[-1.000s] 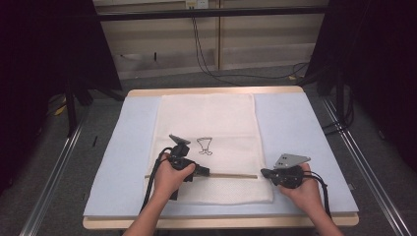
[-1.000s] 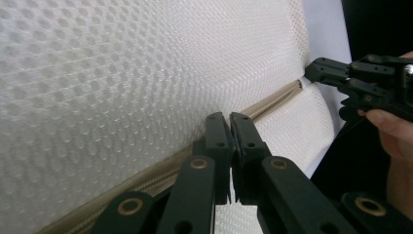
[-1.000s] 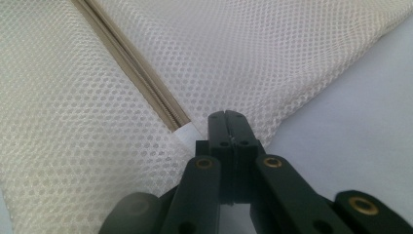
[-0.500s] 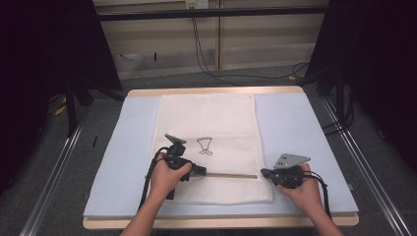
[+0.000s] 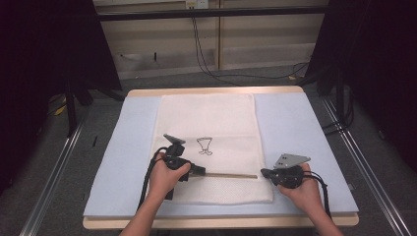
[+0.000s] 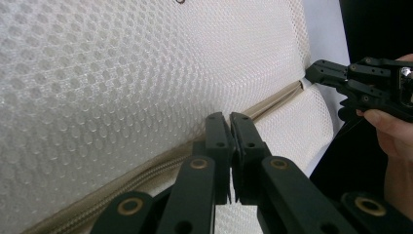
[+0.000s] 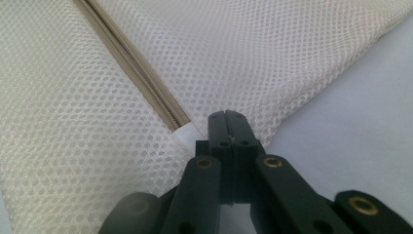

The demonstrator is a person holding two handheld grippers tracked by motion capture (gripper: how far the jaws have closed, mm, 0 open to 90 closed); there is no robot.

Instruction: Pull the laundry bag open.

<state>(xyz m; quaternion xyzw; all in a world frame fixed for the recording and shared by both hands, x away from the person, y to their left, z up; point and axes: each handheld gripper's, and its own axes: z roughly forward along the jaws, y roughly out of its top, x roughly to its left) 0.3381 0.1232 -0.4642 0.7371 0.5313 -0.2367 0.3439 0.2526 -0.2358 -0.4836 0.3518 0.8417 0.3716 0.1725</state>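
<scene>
A white mesh bag (image 5: 211, 123) lies flat on the mat, with a beige zipper (image 5: 231, 175) running across its near part. At the zipper's left end sits my left gripper (image 5: 200, 171). In the left gripper view its jaws (image 6: 229, 117) are pressed together right on the zipper line (image 6: 272, 100), and the pull is hidden between them. My right gripper (image 5: 263, 172) is at the zipper's right end. It is shut (image 7: 226, 114) on the mesh just beside the zipper's white end tab (image 7: 187, 132). The right gripper (image 6: 311, 73) also appears far off in the left gripper view.
The bag lies on a pale blue mat (image 5: 305, 128) that covers a wooden table (image 5: 221, 222). A small black drawing (image 5: 205, 145) is printed on the bag beyond the left gripper. Metal rails (image 5: 359, 152) run along both sides, and cables (image 5: 206, 54) lie on the floor behind.
The left hand has shifted very slightly at the zipper's left end. The right hand and the bag stay where they were.
</scene>
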